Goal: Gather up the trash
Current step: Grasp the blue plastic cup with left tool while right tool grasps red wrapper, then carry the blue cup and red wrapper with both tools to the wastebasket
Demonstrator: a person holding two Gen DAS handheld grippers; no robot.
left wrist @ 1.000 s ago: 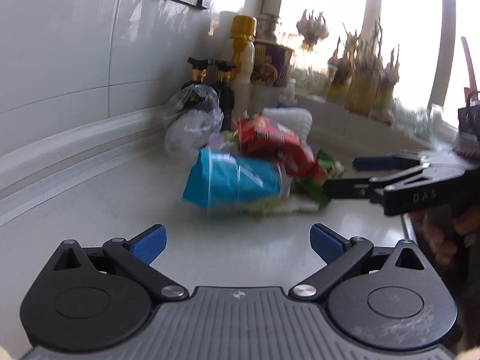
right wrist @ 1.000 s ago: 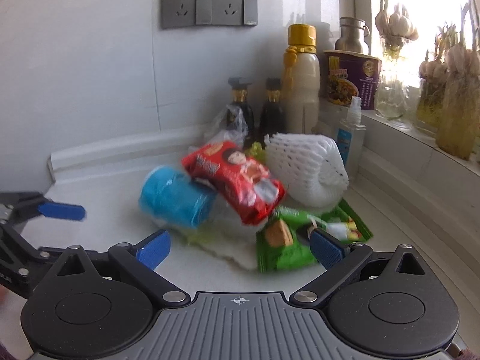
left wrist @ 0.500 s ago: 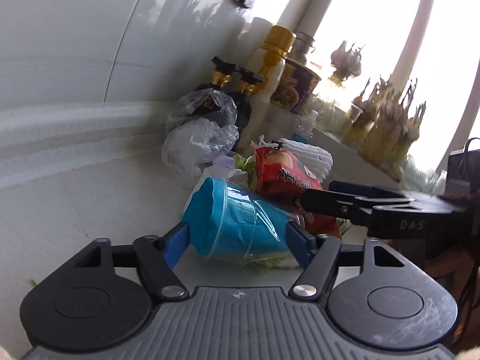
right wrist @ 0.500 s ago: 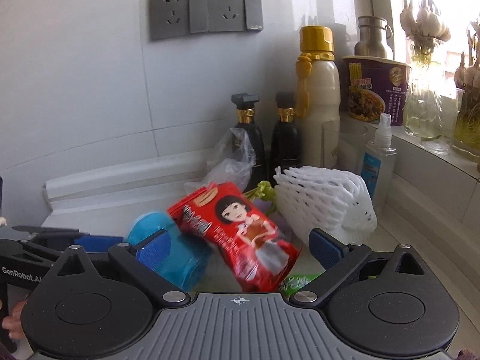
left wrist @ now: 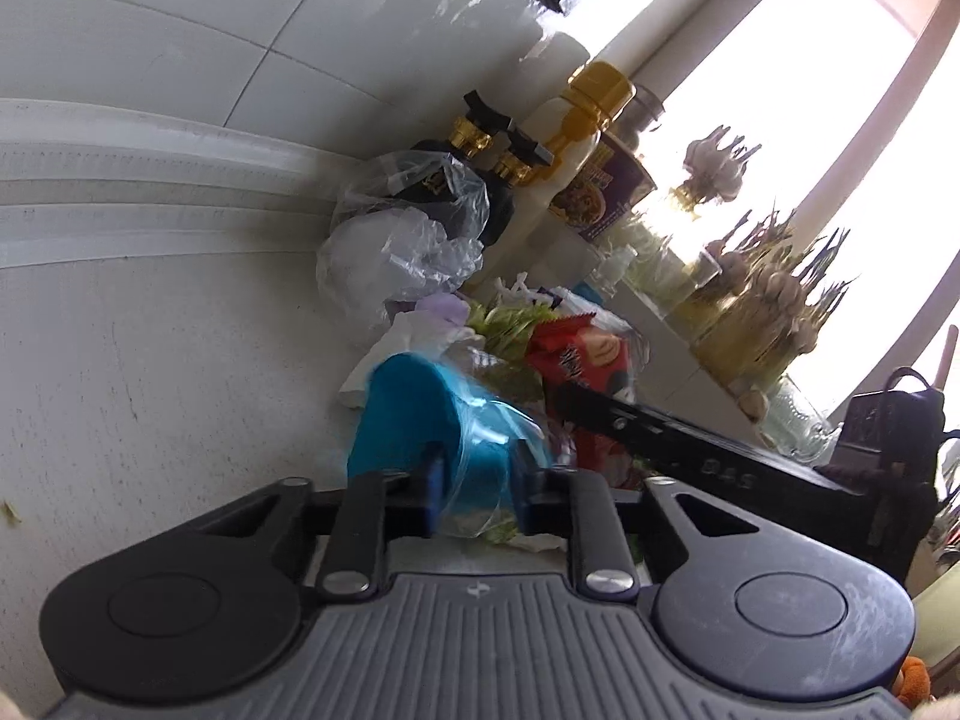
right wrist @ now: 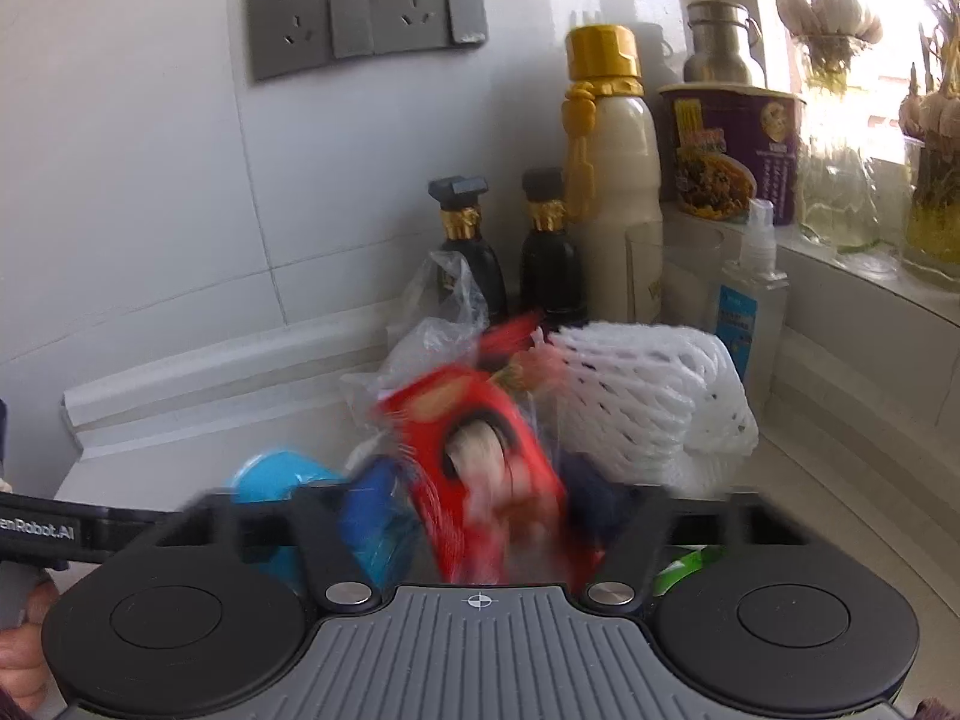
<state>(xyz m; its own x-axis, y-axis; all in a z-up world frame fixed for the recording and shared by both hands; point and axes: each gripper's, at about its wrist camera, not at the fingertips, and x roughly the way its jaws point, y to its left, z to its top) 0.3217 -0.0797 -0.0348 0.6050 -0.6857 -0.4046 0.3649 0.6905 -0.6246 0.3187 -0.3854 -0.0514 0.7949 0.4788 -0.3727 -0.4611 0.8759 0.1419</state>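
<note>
Two dark bottles [right wrist: 507, 252] behind trash pile [right wrist: 540, 396].

We see a white tiled wall [right wrist: 150, 180] with a grey socket panel [right wrist: 366, 15] set into it. Below runs a white countertop [left wrist: 150, 372] with a ridged strip along the back. At the right, a bright window [left wrist: 810, 90] washes out in daylight above a pale sill [right wrist: 864, 294] lined with jars of sprouting garlic [right wrist: 831, 0].
</note>
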